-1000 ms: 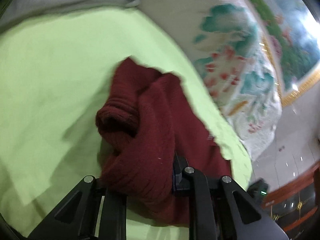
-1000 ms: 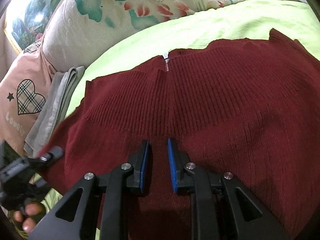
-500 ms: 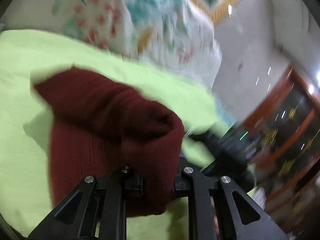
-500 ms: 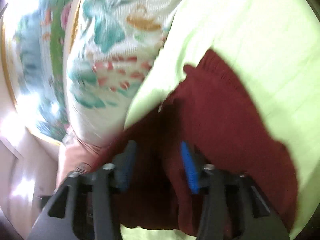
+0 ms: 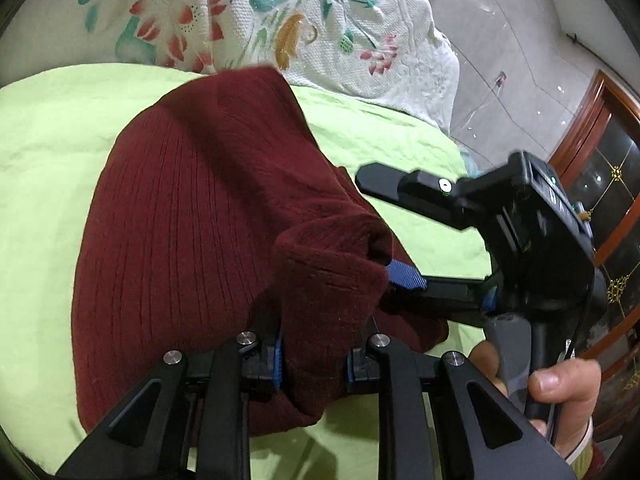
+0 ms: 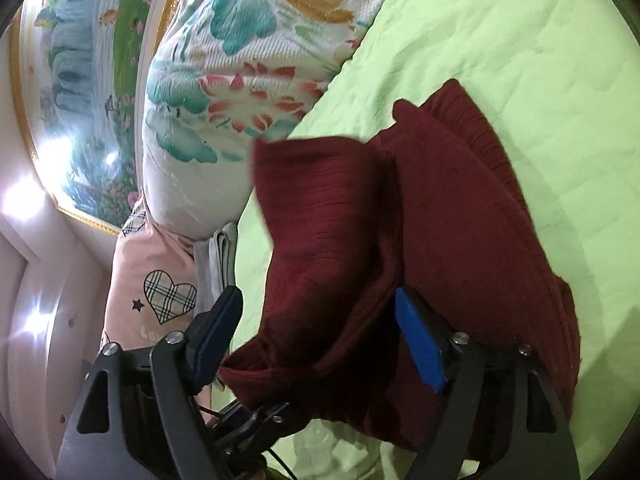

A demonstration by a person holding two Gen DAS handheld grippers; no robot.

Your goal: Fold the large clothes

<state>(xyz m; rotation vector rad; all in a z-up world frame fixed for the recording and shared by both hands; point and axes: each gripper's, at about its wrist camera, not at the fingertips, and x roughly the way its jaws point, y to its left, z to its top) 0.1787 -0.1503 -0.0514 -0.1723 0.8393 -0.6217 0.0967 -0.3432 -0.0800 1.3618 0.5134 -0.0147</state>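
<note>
**A:** Where is the sweater lying?

**B:** The maroon ribbed sweater [image 5: 192,240] is spread on the lime-green bedsheet [image 5: 48,152], its far edge close to the white floral quilt [image 5: 280,20] bunched along the back of the bed. One thick fold of it is lifted toward the camera.

**A:** And the left gripper?

**B:** The left gripper [image 5: 314,364] has that raised fold bunched between its blue-padded fingers; the jaws are closed onto the knit, which fills the gap between them.

**A:** The right one?

**B:** The right gripper [image 6: 316,340] stands with its jaws wide apart. A hanging flap of the sweater [image 6: 332,248] drapes between the fingers, touching the blue pad [image 6: 420,344] on one side and clear of the other finger. In the left wrist view it comes in from the side, held by the person's right hand [image 5: 560,388], with one finger tucked under the fold.

**A:** Anything else nearby?

**B:** Beside the quilt lie a pink cloth with a plaid heart [image 6: 152,288] and a folded grey cloth [image 6: 216,264]. A gold-framed landscape painting [image 6: 80,80] hangs behind them.
</note>
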